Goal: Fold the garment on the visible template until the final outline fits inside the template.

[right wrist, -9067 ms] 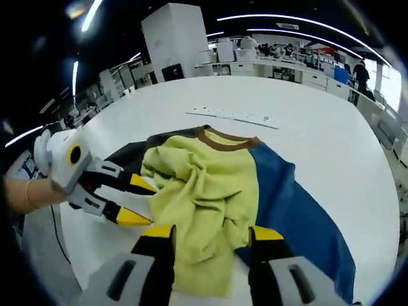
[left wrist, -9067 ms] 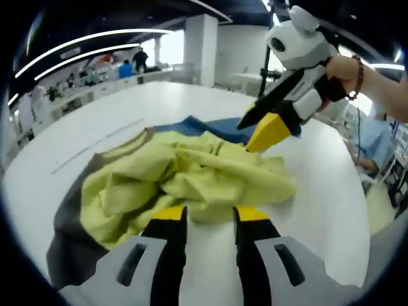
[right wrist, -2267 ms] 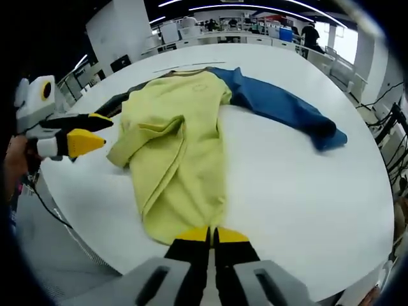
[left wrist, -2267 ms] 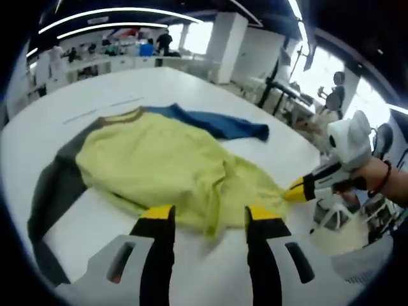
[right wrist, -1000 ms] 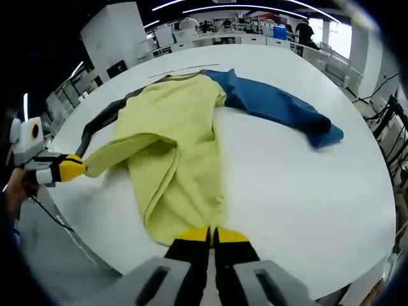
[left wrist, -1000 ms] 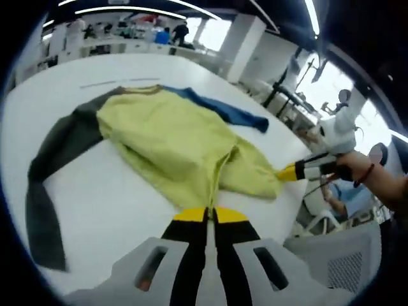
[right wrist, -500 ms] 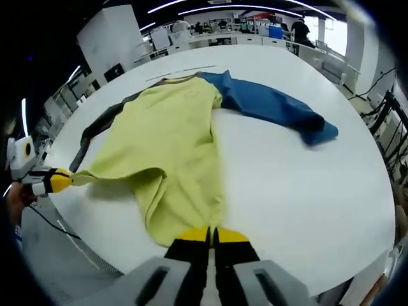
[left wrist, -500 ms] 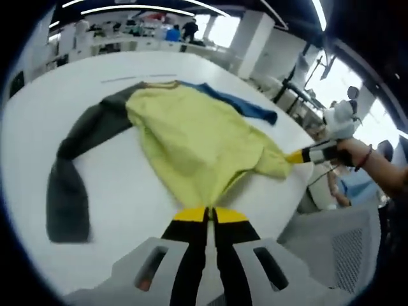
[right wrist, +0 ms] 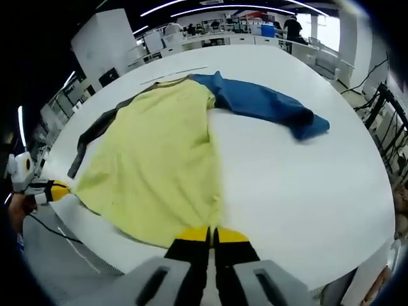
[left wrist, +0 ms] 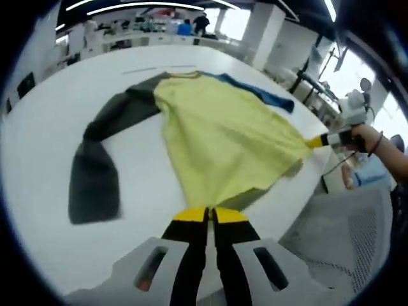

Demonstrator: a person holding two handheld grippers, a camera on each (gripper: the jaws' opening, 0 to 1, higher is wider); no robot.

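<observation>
Garment [left wrist: 223, 137] [right wrist: 159, 166]: one long-sleeved top, yellow-green body, brown neckband, spread nearly flat on a round white bench [left wrist: 38, 127] [right wrist: 299, 191], hem at the near edge, neck toward the far side. Dark grey sleeve [left wrist: 102, 159] [right wrist: 95, 131]: lies out from one shoulder and bends back toward the near edge. Blue sleeve [left wrist: 261, 95] [right wrist: 268, 105]: stretches out from the other shoulder, its cuff well short of the bench's rim. Left hand-held gripper [left wrist: 206, 213] [right wrist: 60, 190]: yellow-tipped jaws pressed together on one hem corner at the bench's near edge. Right hand-held gripper [right wrist: 205, 234] [left wrist: 315, 141]: jaws likewise pinched on the opposite hem corner, the hem pulled taut between the two. A person's hand [left wrist: 363, 137] with a wrist band holds the right hand-held gripper just off the bench's edge. A thin pale line [right wrist: 175, 72] is marked on the bench beyond the neck. Background: open office hall, desks, ceiling strip lights, people standing far off.
</observation>
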